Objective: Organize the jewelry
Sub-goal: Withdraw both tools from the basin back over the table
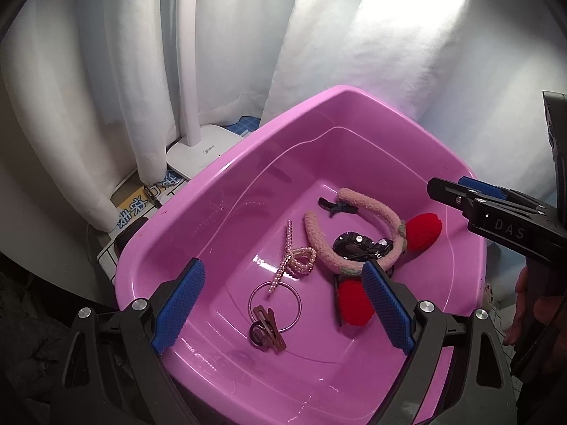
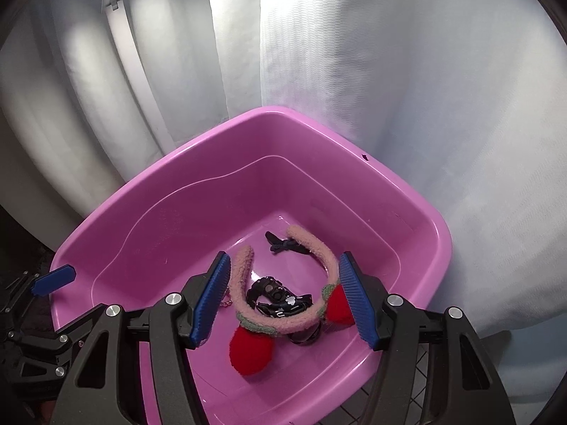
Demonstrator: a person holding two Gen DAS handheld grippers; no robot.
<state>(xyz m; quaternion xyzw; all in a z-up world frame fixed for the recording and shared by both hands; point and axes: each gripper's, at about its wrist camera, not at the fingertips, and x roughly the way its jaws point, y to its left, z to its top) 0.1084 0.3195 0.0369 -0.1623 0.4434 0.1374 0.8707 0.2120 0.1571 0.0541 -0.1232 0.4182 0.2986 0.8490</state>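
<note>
A pink plastic basin (image 1: 230, 163) (image 2: 177, 156) holds the jewelry. Inside lie a fuzzy pink headband (image 1: 368, 209) (image 2: 312, 244) with red pompoms (image 1: 425, 230) (image 2: 251, 350), a black studded clip (image 1: 354, 244) (image 2: 273, 290), a small black bow clip (image 1: 335, 207), a pearl clip (image 1: 301, 258), a thin metal ring (image 1: 300, 306) and brown hair clips (image 1: 267, 329). My left gripper (image 1: 283, 265) hangs open above the ring and pearl clip, holding nothing. My right gripper (image 2: 284, 258) (image 1: 450, 186) stands open over the headband, its pads clear of it.
White curtains hang behind the basin. A white lamp base (image 1: 202, 148) and its stem stand at the back left, beside a printed blue-and-white box (image 1: 141, 205). A person's hand (image 1: 524, 283) shows at the right edge. The left gripper's blue fingertip (image 2: 56, 278) sits over the basin's left rim.
</note>
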